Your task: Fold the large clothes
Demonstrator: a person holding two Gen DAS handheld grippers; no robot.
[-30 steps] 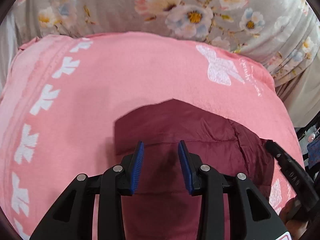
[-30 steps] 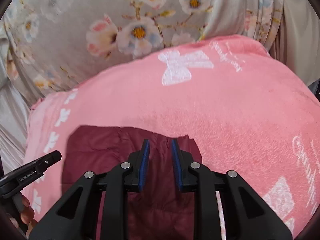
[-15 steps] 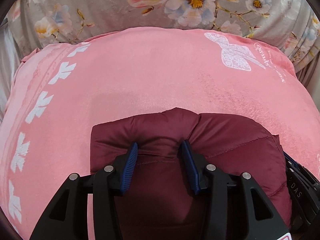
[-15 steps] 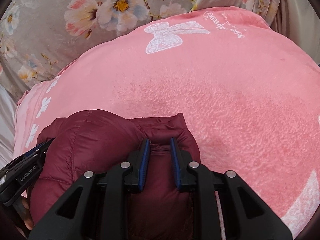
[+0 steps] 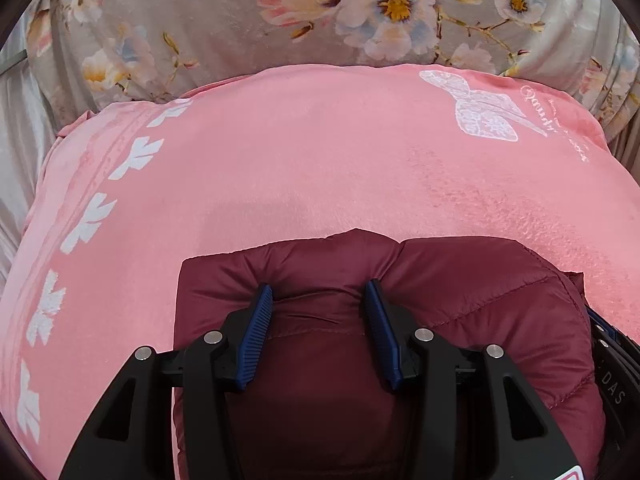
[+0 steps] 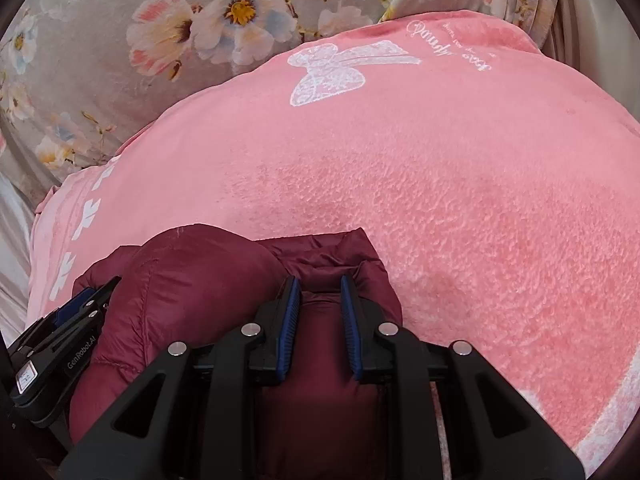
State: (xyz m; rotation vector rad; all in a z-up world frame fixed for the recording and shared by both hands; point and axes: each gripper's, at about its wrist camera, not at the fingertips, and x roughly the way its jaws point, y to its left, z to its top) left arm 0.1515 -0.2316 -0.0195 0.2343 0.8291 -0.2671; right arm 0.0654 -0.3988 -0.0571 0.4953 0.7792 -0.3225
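A dark red quilted puffer jacket (image 5: 460,292) lies bunched into a thick fold on a pink blanket (image 5: 320,168). My left gripper (image 5: 318,292) is shut on the jacket's padded edge, with cloth bulging between its blue pads. My right gripper (image 6: 318,284) is shut on another part of the same jacket (image 6: 192,276), near its right corner. The left gripper's body (image 6: 60,340) shows at the left edge of the right wrist view, and the right gripper's body (image 5: 612,372) shows at the right edge of the left wrist view.
The pink blanket (image 6: 460,200) has white butterfly prints (image 6: 332,68) and a leaf border (image 5: 88,220). A grey floral bedsheet (image 5: 280,20) lies beyond it. Pale cloth (image 5: 16,152) hangs at the far left.
Both grippers have closed on the jacket and pushed its edge forward, so the flat jacket has bunched into a thick roll. Little has changed over the last half second.
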